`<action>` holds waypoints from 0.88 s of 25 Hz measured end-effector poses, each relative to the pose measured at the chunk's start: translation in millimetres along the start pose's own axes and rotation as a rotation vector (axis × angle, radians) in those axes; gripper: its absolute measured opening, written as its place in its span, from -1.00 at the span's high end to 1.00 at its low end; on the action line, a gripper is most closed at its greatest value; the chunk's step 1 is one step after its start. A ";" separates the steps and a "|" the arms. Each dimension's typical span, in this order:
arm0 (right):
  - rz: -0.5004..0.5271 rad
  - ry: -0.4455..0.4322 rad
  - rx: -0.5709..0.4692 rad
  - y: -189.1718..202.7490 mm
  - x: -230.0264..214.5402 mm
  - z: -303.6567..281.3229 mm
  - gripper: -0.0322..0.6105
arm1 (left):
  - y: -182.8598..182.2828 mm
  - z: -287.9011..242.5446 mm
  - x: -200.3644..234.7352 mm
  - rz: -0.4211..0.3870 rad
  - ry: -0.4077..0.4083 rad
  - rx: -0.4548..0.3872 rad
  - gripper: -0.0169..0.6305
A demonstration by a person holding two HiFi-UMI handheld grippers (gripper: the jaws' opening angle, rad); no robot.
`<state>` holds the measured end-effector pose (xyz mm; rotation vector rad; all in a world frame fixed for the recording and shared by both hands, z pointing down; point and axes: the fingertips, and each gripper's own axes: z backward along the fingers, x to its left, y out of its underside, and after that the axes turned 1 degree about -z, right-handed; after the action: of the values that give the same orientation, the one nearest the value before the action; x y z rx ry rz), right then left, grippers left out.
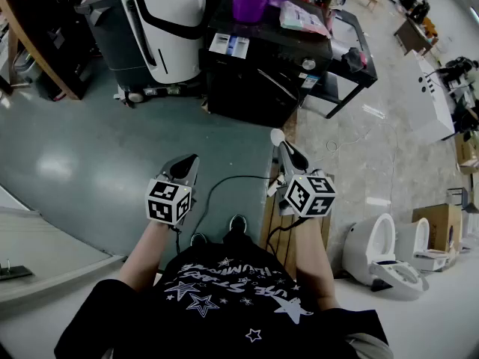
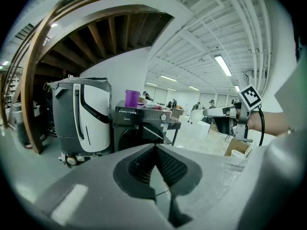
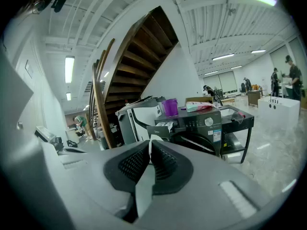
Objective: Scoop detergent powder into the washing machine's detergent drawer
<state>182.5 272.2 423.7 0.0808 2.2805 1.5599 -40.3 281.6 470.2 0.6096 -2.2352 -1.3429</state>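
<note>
The black washing machine (image 1: 262, 73) stands ahead of me, its detergent drawer (image 1: 230, 45) pulled out at the upper left. A purple cup (image 1: 251, 0) and a pale packet (image 1: 303, 17) rest on its top. My right gripper (image 1: 288, 152) is shut on a white spoon (image 1: 278, 135), whose bowl points toward the machine. In the right gripper view the spoon (image 3: 145, 178) runs up between the closed jaws, with the drawer (image 3: 163, 127) and the cup (image 3: 170, 107) beyond. My left gripper (image 1: 184, 167) is shut and holds nothing. Both are well short of the machine.
A grey-and-white appliance (image 1: 161, 21) stands left of the washer, and a black side table (image 1: 348, 58) stands to its right. White toilets (image 1: 382, 256) and cardboard boxes (image 1: 441, 226) sit at the right. A wooden stair beam (image 1: 34, 43) rises at the left. A cable (image 1: 224, 185) trails on the floor.
</note>
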 end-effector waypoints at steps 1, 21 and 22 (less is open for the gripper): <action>-0.001 0.001 0.003 0.9 -2.0 0.3 0.79 | -1.1 -1.1 -1.9 0.002 0.002 -0.003 0.95; 0.009 -0.075 -0.040 -21.8 -47.9 -21.1 0.79 | -20.4 -48.6 -18.0 0.008 -0.046 -0.015 0.95; 0.018 -0.086 -0.040 -25.8 -51.5 -24.7 0.79 | -23.3 -51.6 -17.5 0.015 -0.058 -0.025 0.95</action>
<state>226.1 227.3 422.0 0.1553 2.1872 1.5787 7.2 246.2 468.1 0.5513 -2.2608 -1.3951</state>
